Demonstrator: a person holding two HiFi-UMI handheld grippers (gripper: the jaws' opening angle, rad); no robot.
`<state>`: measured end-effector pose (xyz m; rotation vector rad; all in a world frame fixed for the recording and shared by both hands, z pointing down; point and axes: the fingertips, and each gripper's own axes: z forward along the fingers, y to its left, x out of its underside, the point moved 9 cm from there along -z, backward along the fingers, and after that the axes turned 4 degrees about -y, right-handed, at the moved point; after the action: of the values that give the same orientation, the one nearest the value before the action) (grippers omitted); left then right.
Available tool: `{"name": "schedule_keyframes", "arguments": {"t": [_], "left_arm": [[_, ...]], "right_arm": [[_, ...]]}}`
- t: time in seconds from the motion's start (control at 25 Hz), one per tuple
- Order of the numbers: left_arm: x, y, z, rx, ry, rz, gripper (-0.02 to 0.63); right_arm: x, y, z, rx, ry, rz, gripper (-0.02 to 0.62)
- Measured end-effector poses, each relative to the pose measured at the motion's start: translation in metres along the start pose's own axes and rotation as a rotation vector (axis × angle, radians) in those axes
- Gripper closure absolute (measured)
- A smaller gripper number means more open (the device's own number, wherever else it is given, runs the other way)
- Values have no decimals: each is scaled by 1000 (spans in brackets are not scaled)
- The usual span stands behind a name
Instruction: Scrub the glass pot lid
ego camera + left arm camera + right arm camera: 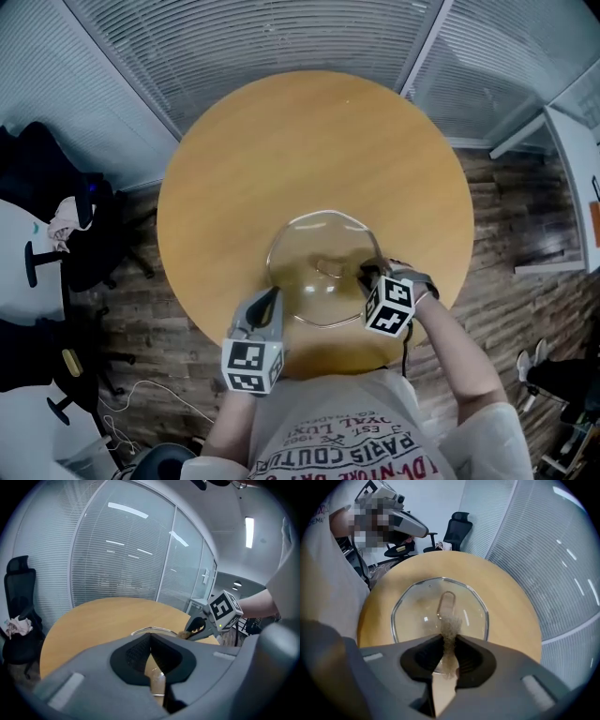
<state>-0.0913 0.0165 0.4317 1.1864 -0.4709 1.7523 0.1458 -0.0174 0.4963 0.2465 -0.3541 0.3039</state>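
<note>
A round glass pot lid with a metal rim lies on the wooden round table, near its front edge. My left gripper is at the lid's left rim and is shut on it; the rim shows between the jaws in the left gripper view. My right gripper is over the lid's right side, shut on a thin brown scrub pad. The pad sticks out of the right gripper just in front of the lid's loop handle. The left gripper view shows the right gripper with the pad at the lid's far rim.
Black office chairs stand on the floor to the left, with a loose cable nearby. Glass walls with blinds run behind the table. A white desk is at the right. The person's torso presses close to the table's front edge.
</note>
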Motion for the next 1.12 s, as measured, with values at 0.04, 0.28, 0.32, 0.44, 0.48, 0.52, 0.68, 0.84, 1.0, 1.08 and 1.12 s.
{"name": "schedule_keyframes", "arguments": {"t": [0.04,0.28,0.32,0.44,0.48,0.52,0.68,0.84,1.0,1.08,1.12], "left_arm": [[1,-2,2,-13,3,-7,598],[5,-7,14,-88,17,-63,598],[6,-7,15,-98,18,-71,600],[10,-8,18,-129,23,-95,600],[11,-8,19,-139,25,-102,598],[12,-7,21,-149,28,-108,598],[14,-5,22,-181,43,-124,600],[17,-5,25,-189,55,-132,600],[17,-2,28,-191,66,-134,600],[16,-2,30,-184,68,-131,600],[15,-2,30,-178,66,-128,598]], "right_arm": [[-1,-9,2,6,-8,-28,520],[-17,-52,29,-19,-49,-219,520],[-21,-56,35,-30,-57,-257,520],[-31,-67,51,-47,-97,-367,520],[-35,-70,56,-51,-107,-403,520],[-38,-74,59,-57,-111,-435,520],[-48,-84,74,-103,-129,-509,520],[-56,-85,84,-128,-150,-605,520],[-55,-82,90,-154,-172,-638,520],[-53,-80,89,-170,-178,-656,520],[-52,-78,89,-178,-176,-671,520]]}}
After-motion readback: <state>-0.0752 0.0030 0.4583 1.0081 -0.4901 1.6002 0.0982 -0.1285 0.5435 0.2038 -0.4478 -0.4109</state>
